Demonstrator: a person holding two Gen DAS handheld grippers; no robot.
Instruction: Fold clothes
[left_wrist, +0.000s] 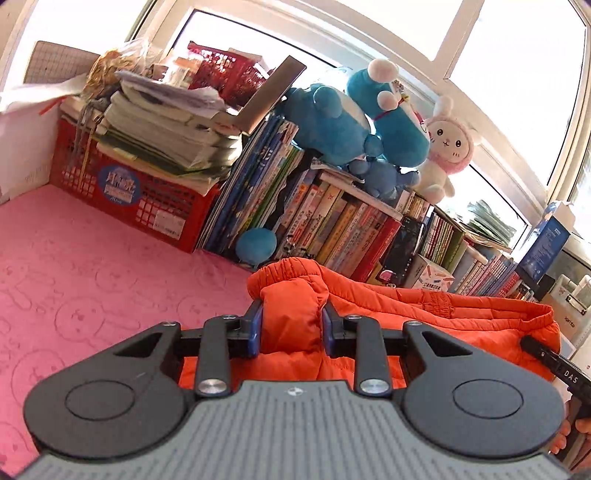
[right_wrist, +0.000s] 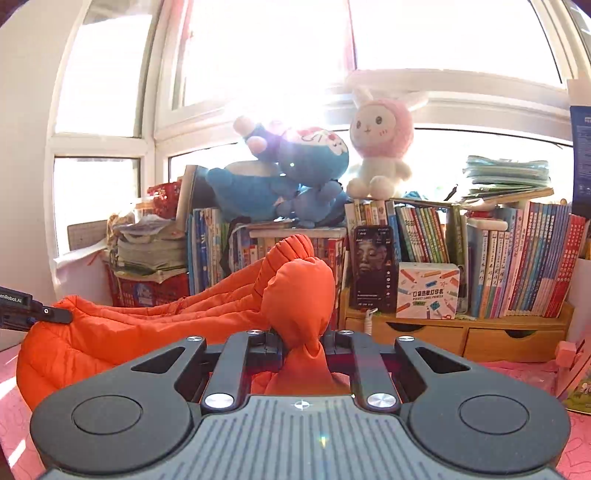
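The orange padded garment (left_wrist: 406, 306) hangs stretched between the two tools above the pink mat (left_wrist: 92, 277), likely lifted so it can be spread or doubled over. The left gripper (left_wrist: 291, 325) pinches one puffy end between narrowed jaws, and the right gripper (right_wrist: 301, 341) clamps the other bunched end tightly. Behind stand the books (right_wrist: 517, 266) and plush toys (right_wrist: 380, 147).

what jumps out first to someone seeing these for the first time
The bright orange padded garment dominates, bunched above the pink bed cover and pinched by both the left gripper and the right gripper. Behind it, blue plush toys and a pink-hooded plush rabbit sit on crowded bookshelves under sunlit windows.
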